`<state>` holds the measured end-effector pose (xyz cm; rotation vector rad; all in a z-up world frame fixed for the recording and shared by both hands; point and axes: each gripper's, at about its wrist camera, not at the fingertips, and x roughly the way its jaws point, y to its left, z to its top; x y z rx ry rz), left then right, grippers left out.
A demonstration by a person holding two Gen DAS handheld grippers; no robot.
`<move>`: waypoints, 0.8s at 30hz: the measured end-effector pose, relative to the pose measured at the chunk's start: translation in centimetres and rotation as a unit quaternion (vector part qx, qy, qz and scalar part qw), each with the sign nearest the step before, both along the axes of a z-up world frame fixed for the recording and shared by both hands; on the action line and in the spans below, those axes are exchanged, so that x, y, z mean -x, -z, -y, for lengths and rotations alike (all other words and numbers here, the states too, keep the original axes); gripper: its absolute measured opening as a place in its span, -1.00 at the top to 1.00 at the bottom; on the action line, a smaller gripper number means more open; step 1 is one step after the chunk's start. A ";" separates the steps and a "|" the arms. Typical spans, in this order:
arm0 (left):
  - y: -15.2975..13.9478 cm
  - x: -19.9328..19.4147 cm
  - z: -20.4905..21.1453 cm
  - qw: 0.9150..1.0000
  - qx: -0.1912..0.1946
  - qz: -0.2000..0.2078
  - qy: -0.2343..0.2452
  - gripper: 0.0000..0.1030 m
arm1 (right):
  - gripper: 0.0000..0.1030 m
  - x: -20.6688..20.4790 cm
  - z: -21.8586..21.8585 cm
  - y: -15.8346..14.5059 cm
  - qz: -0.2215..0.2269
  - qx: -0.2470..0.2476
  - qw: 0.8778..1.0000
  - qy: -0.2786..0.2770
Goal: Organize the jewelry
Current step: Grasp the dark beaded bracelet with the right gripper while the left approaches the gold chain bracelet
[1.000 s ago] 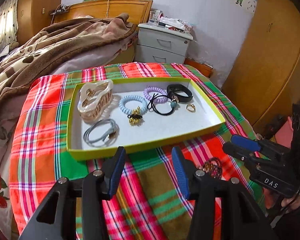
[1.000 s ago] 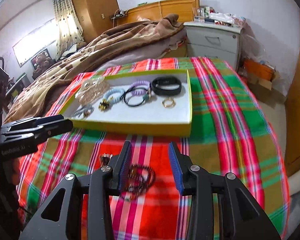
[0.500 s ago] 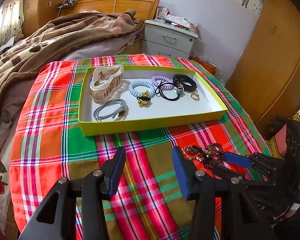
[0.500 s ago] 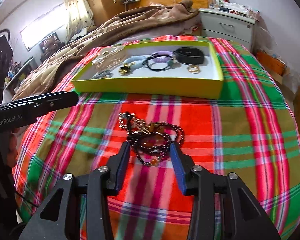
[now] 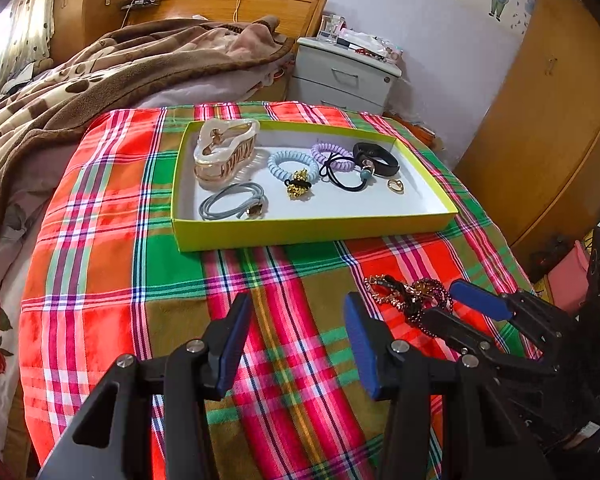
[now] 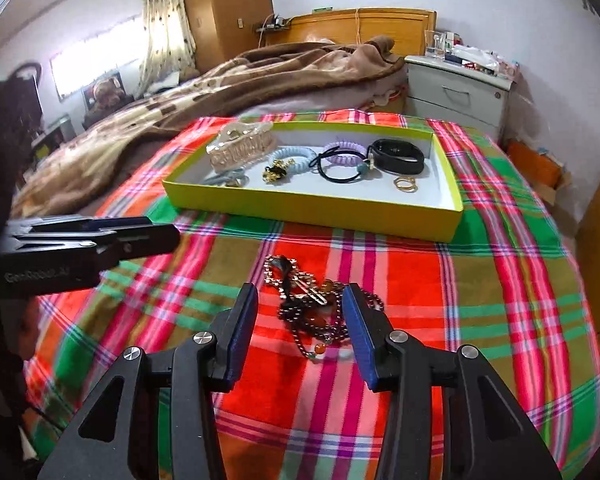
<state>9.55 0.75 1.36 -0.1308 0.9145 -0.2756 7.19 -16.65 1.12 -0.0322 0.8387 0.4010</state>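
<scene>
Right wrist view: right gripper (image 6: 296,324) fingers apart, straddling tangled bead bracelets (image 6: 320,312) on plaid cloth (image 6: 500,320), near yellow tray (image 6: 312,210). Left gripper (image 5: 296,336) fingers apart, holding nothing.

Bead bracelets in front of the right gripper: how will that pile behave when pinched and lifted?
The bead bracelets lie in a loose tangled heap with a gold chain, so they will probably go floppy and dangle. Strands look interlinked, so one pinch likely lifts the whole clump. Round glossy beads may slip between the open right gripper fingers; gripping several strands seems safer.
</scene>
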 end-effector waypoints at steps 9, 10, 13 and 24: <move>0.3 0.0 -0.6 1.000 0.005 -0.005 -0.010 0.04 | 0.13 -0.8 -1.4 1.1 -0.030 0.017 0.999 -0.017; 0.3 0.0 -0.6 1.000 0.005 -0.005 -0.010 0.04 | 0.13 -1.0 -1.5 1.3 -0.036 0.033 0.999 -0.009; 0.3 0.0 -0.6 1.000 0.006 -0.005 -0.008 0.04 | 0.48 -1.0 -1.5 1.6 -0.036 0.056 0.998 0.005; 0.2 -0.2 -0.1 1.000 0.008 -0.006 0.003 0.04 | 0.78 0.4 0.9 0.8 -0.031 0.032 0.999 0.010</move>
